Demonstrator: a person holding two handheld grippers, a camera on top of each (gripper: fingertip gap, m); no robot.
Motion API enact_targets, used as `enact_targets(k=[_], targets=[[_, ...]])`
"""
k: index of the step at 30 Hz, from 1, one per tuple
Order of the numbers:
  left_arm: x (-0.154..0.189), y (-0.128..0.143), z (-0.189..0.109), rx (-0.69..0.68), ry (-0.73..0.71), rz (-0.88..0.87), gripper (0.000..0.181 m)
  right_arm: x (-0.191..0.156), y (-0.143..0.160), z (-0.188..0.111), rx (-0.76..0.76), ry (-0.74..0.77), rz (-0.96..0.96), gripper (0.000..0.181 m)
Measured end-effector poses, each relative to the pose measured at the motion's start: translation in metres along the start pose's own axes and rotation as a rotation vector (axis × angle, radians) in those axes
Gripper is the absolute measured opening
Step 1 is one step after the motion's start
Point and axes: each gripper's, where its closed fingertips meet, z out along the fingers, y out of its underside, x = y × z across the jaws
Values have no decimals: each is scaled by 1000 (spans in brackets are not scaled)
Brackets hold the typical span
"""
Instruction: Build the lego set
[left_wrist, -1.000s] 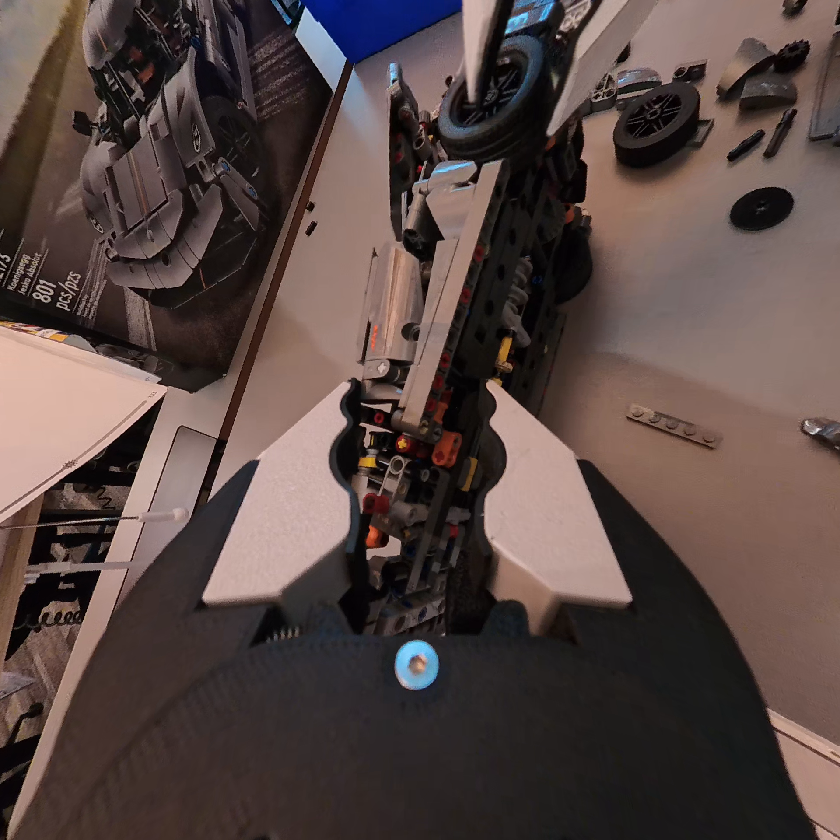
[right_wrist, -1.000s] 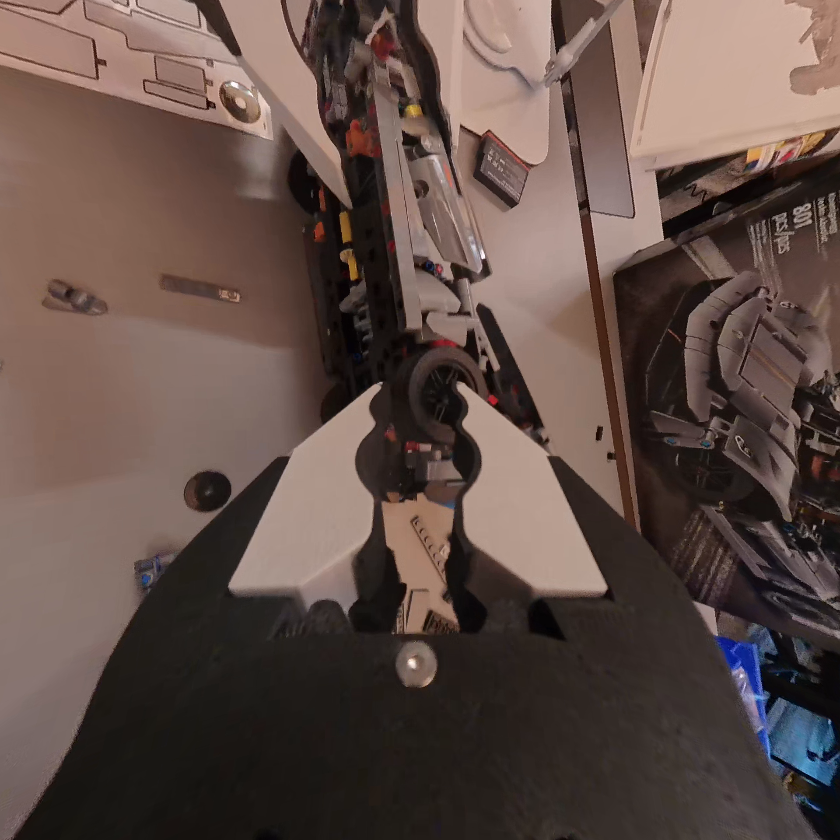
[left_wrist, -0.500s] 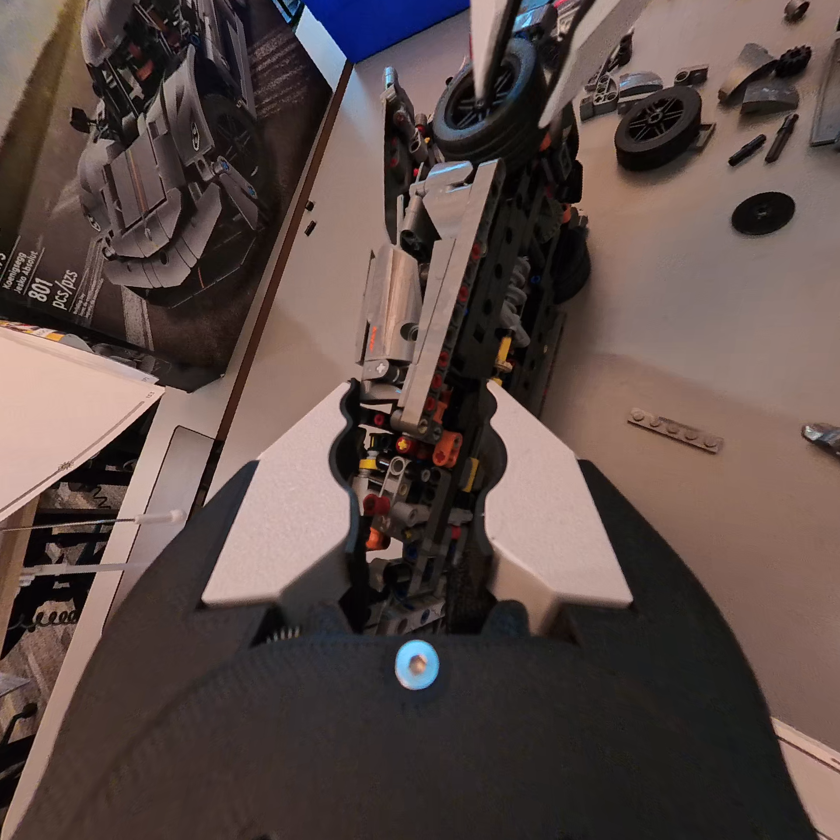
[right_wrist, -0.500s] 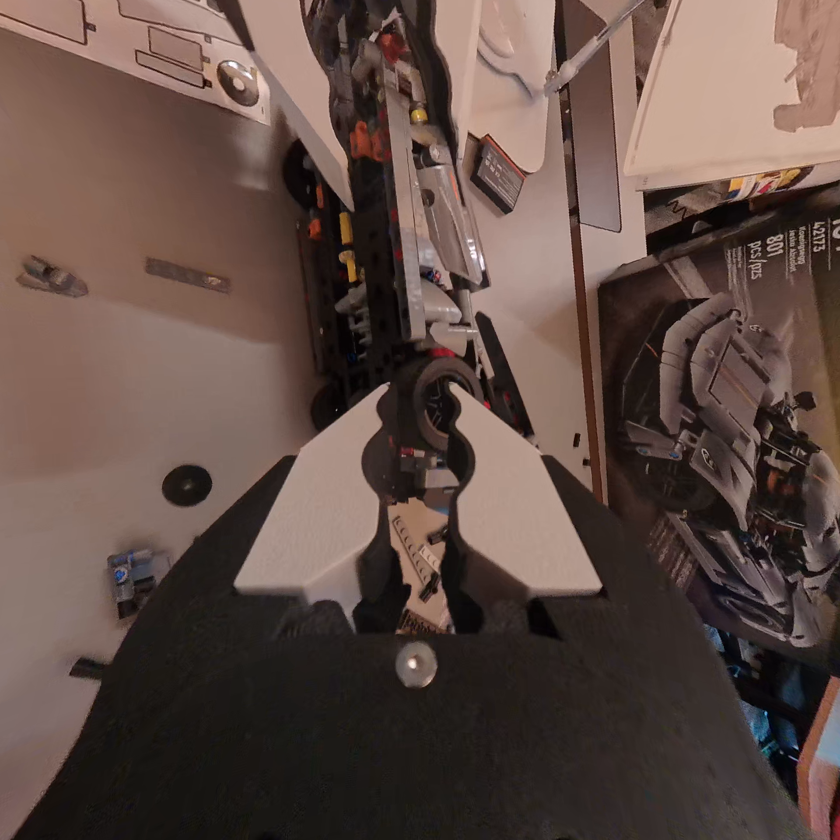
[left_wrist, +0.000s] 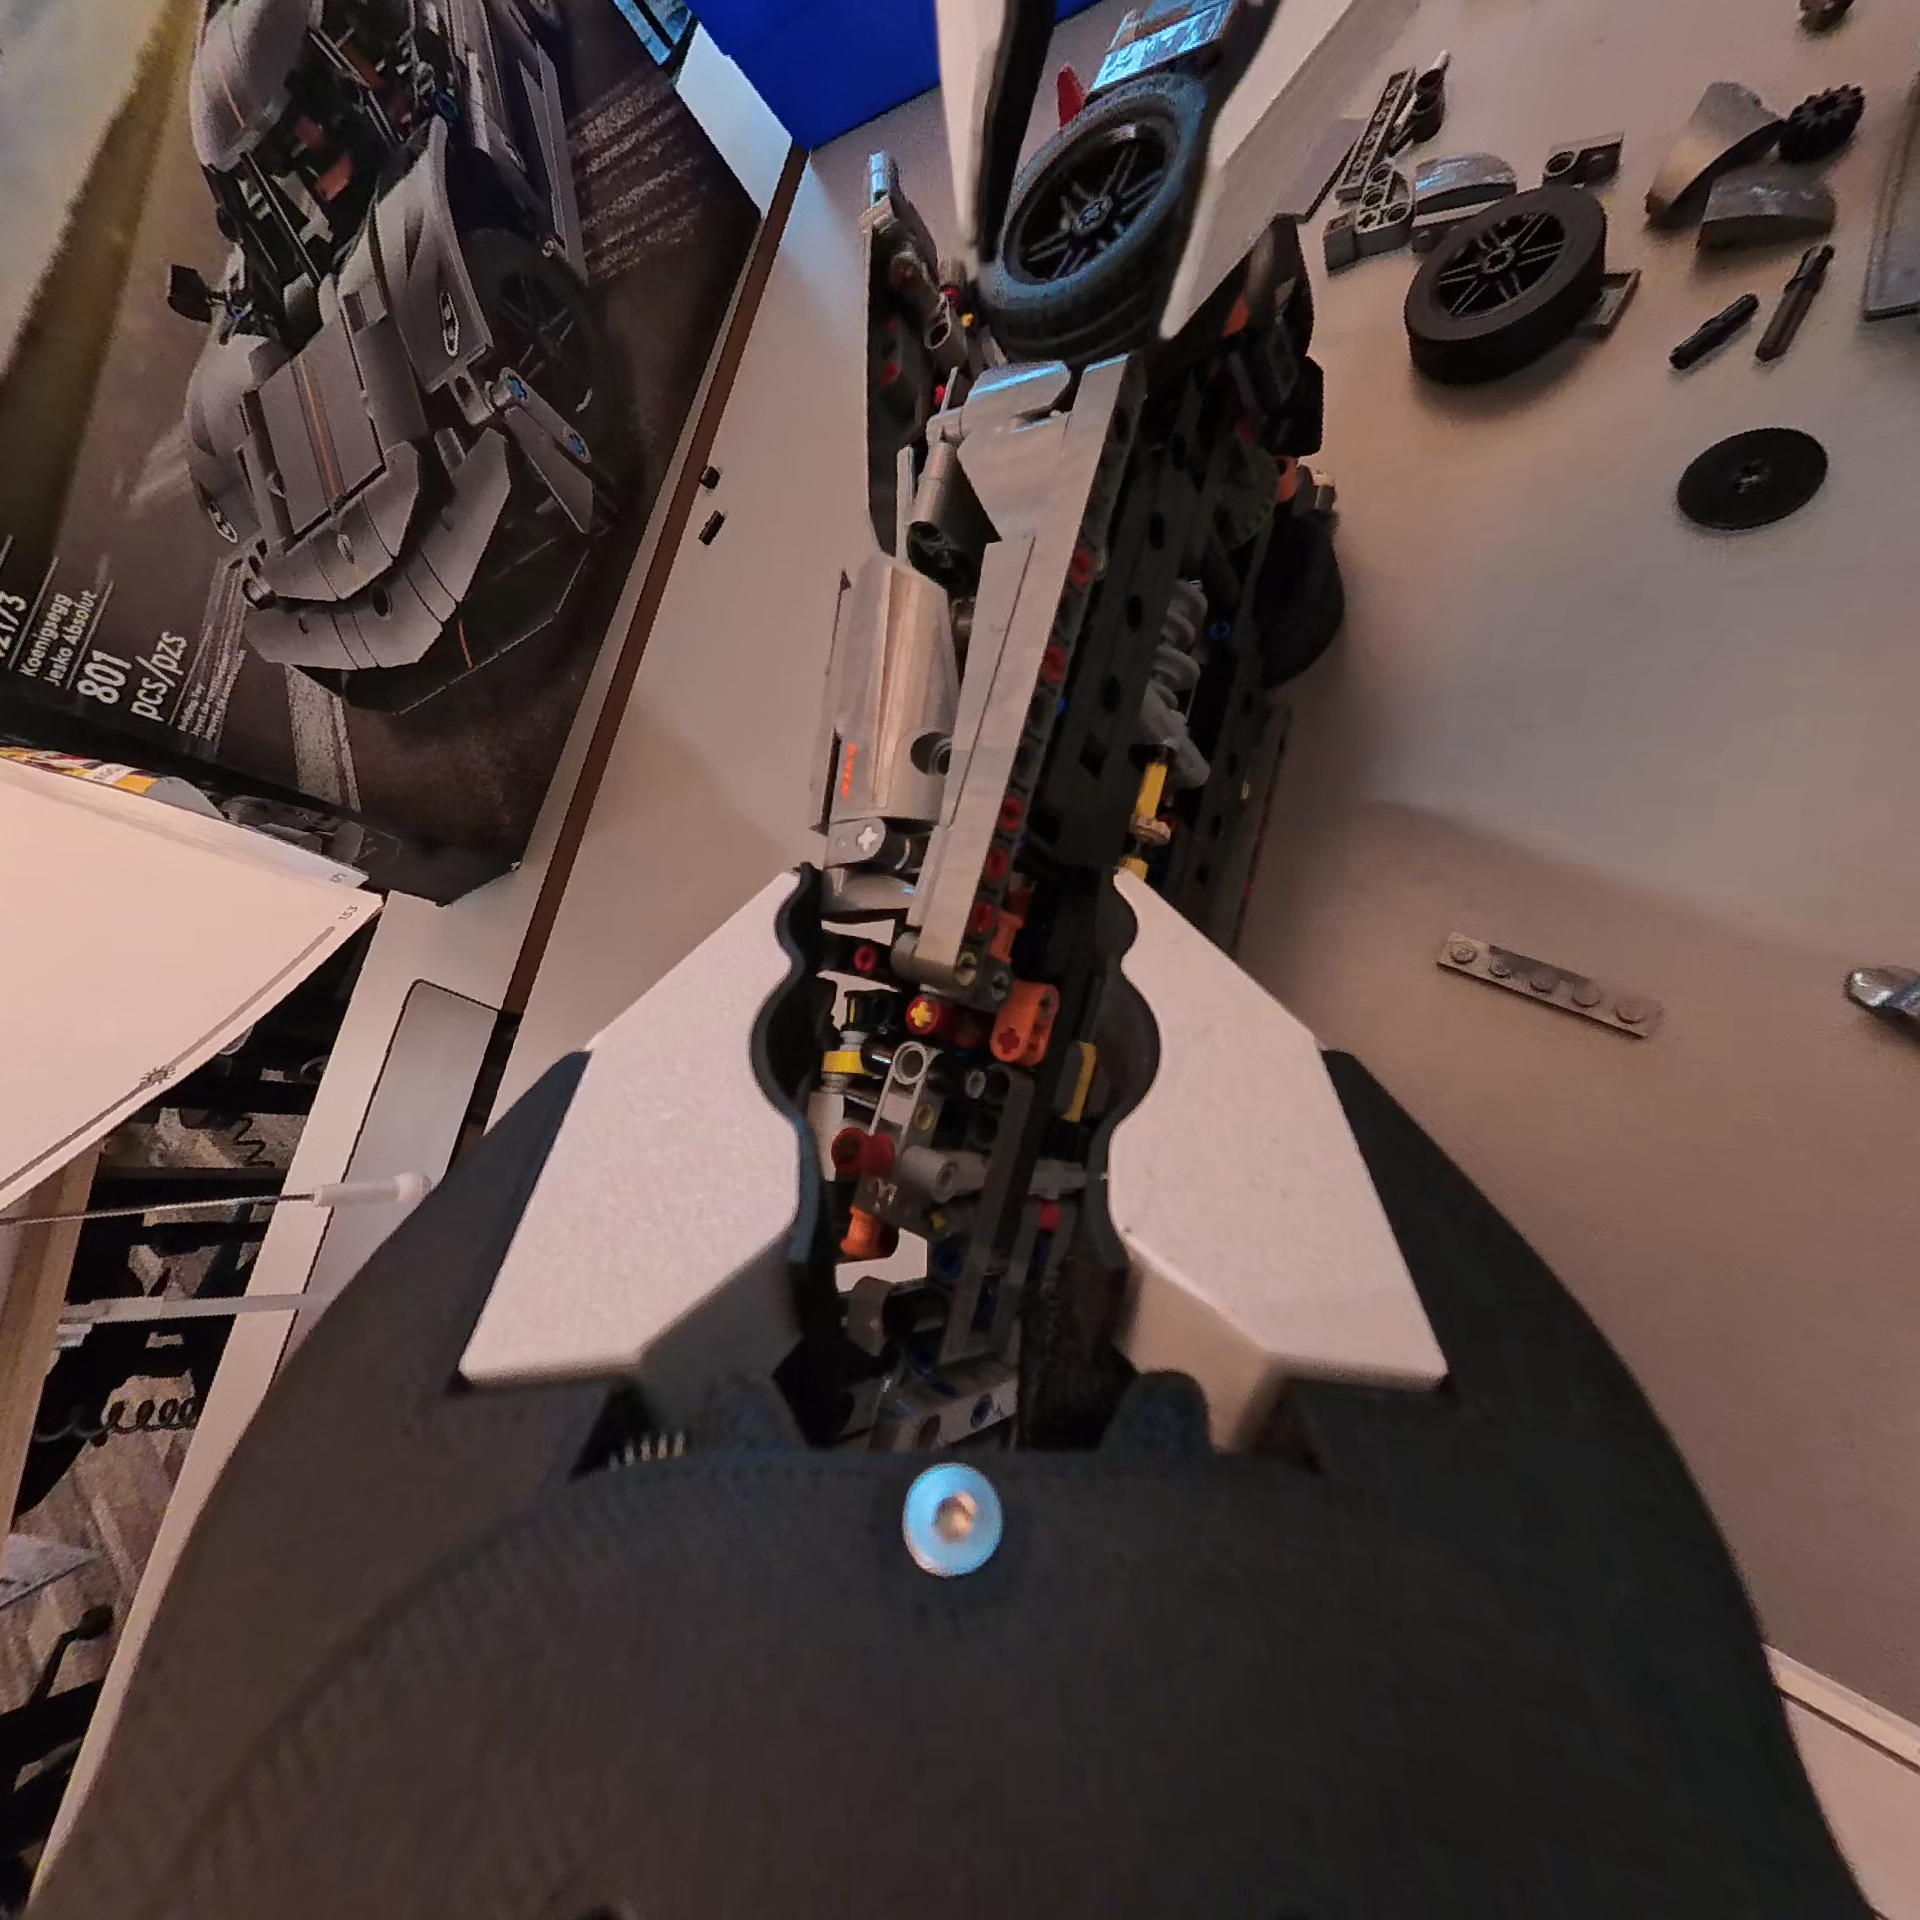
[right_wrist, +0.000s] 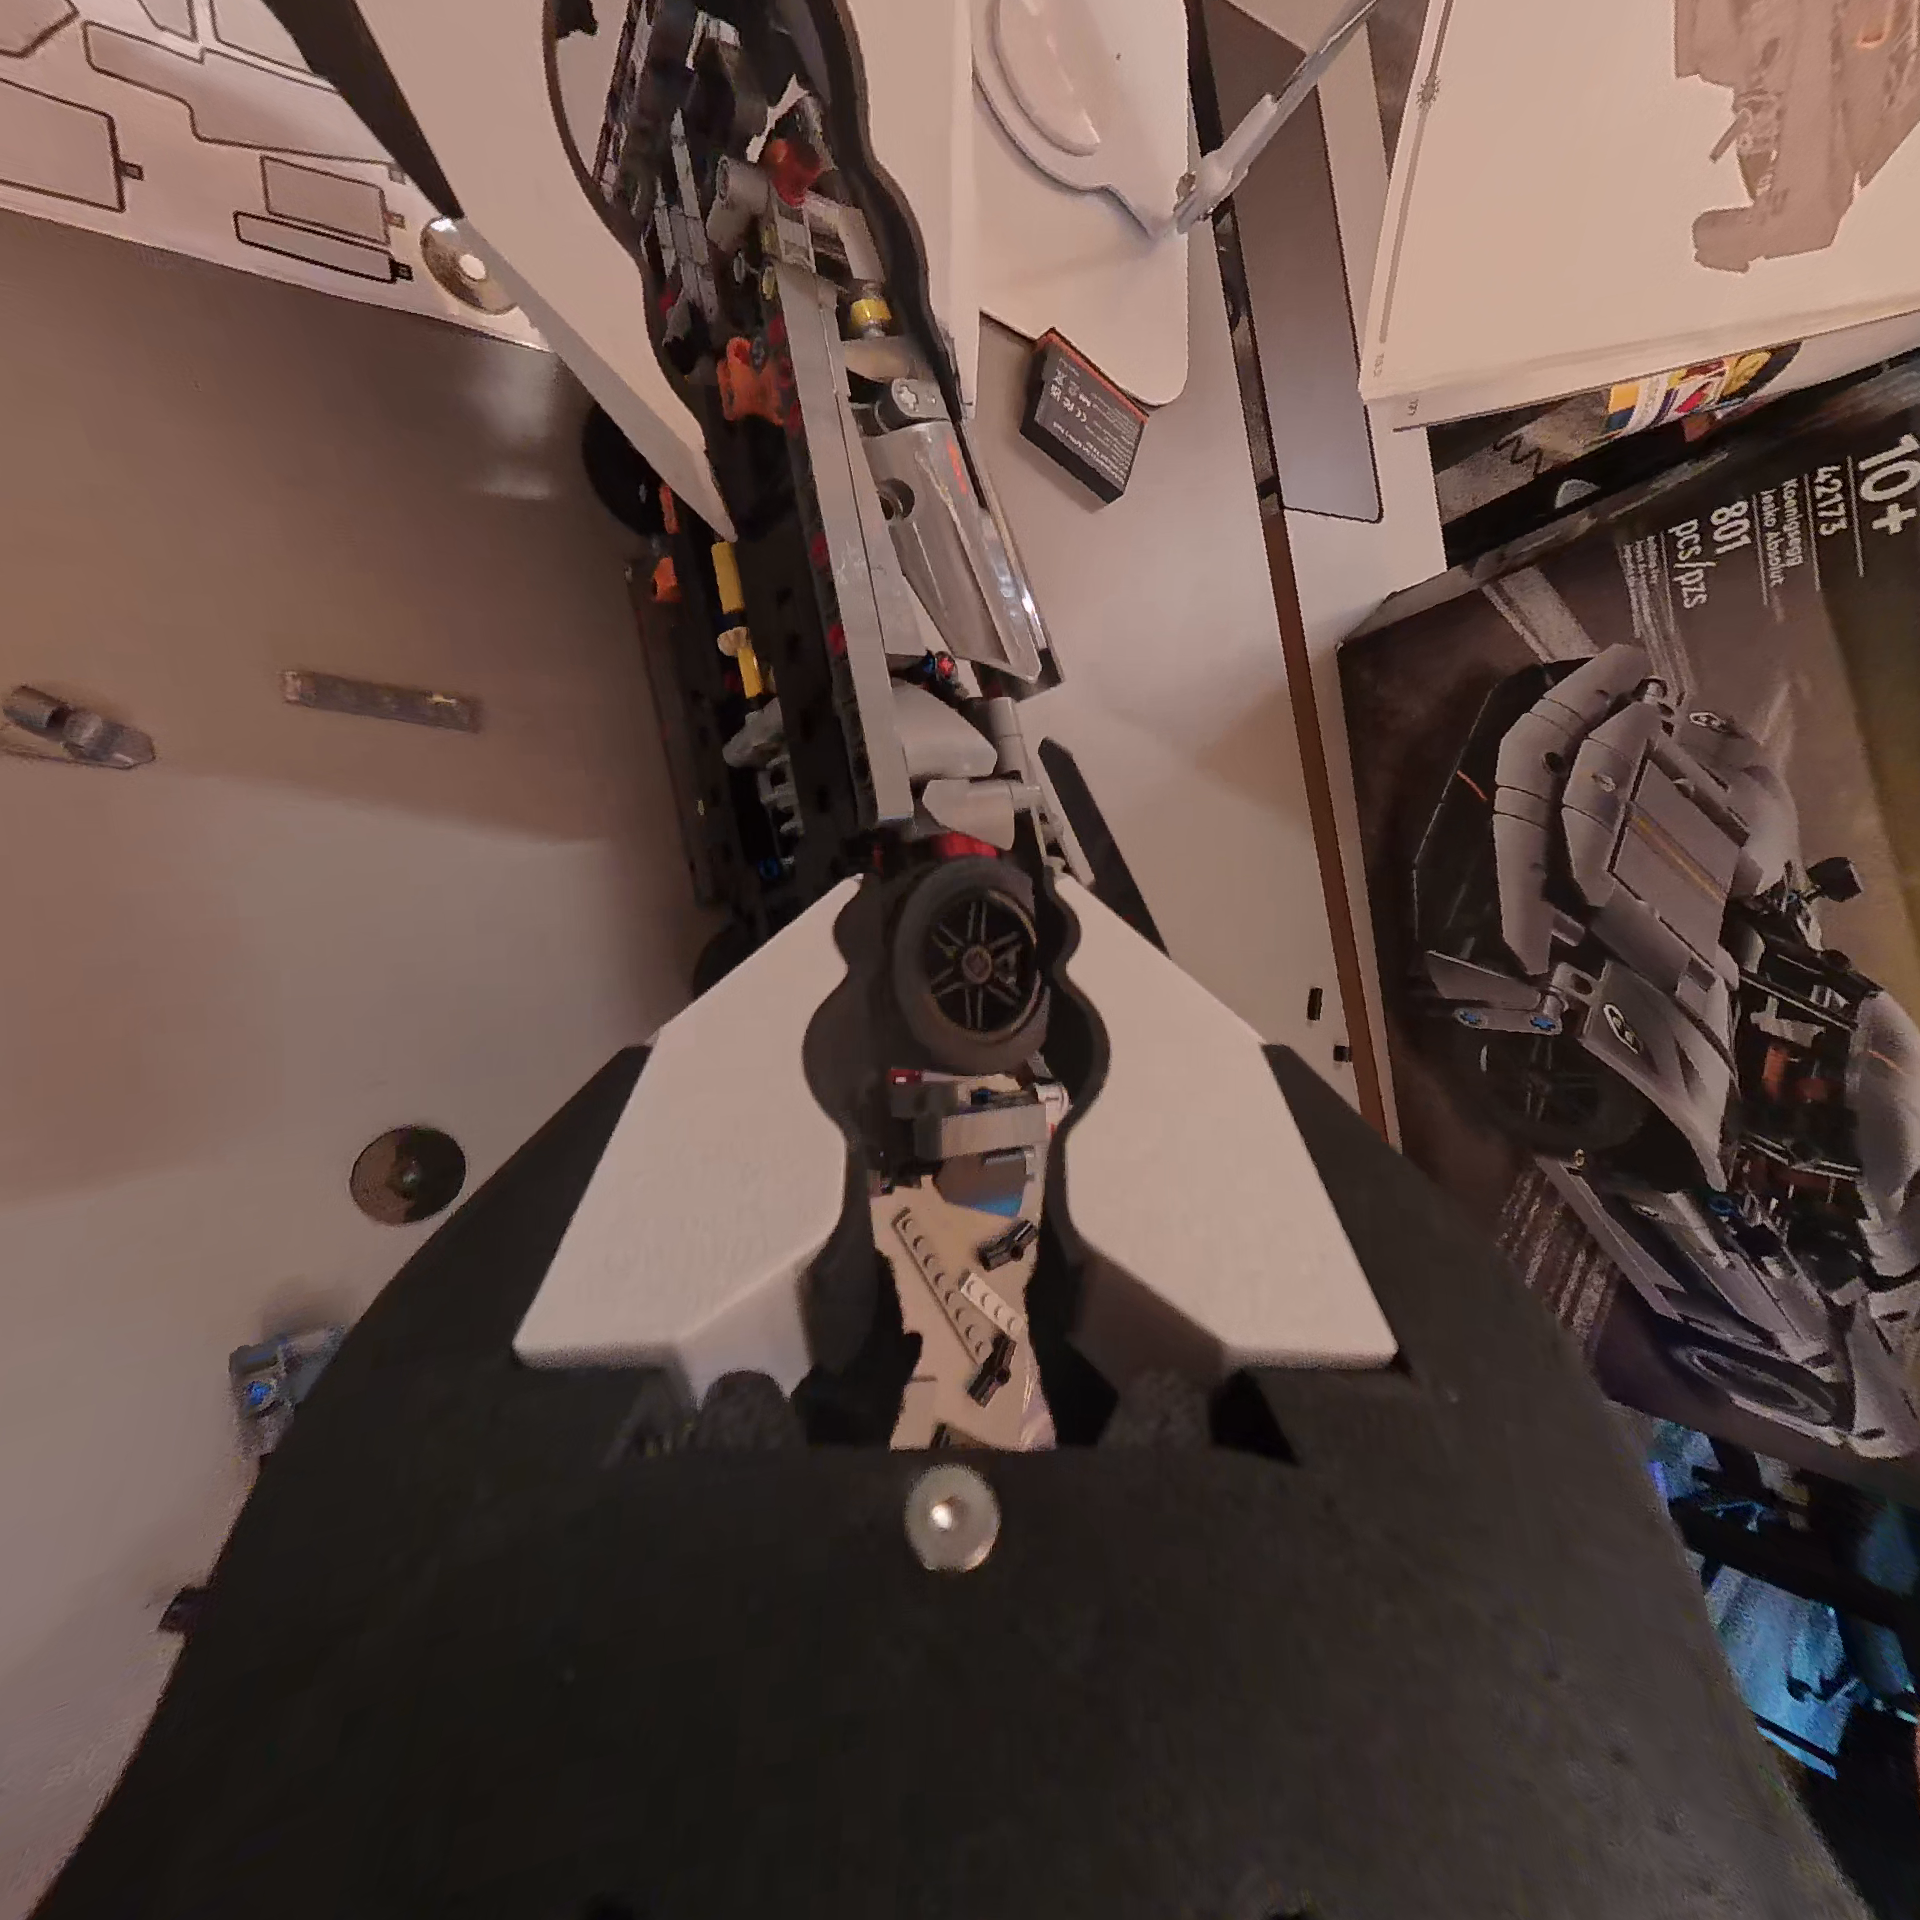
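A half-built lego car (left_wrist: 1039, 623), black frame with grey panels and coloured pins, is turned on its side above the table. My left gripper (left_wrist: 961, 894) is shut on one end of the car. My right gripper (right_wrist: 961, 904) is shut on the black wheel (right_wrist: 971, 971) mounted at the other end. In the left wrist view the right gripper (left_wrist: 1101, 208) shows at the top, its fingers on either side of that wheel (left_wrist: 1091, 218). In the right wrist view the car (right_wrist: 862, 582) runs away to the left gripper (right_wrist: 769, 260).
The set's box (left_wrist: 364, 364) lies beside the table. A loose wheel (left_wrist: 1507, 281), a black disc (left_wrist: 1751, 478), a grey plate (left_wrist: 1548, 982) and several small parts lie on the table. The instruction booklet (left_wrist: 135, 956) is at the left edge.
Both grippers keep their hold. The right gripper has shifted a little with the wheel end, so the box and table parts slide in its view. The left barely moved.
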Motion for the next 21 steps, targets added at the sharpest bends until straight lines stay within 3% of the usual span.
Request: enact_targets(k=[9,13,17,21], targets=[[-2,1,1,1,0,-8,51,7,22,-22,-39,47,25,22],[0,0,1,-2,2,-1,51,-21,9,-38,43,31,-29,20],[-1,0,1,0,5,-6,51,-59,27,-21,-2,-81,-53,21],[0,0,1,-1,2,-5,51,-78,56,12,-89,-95,-102,21]])
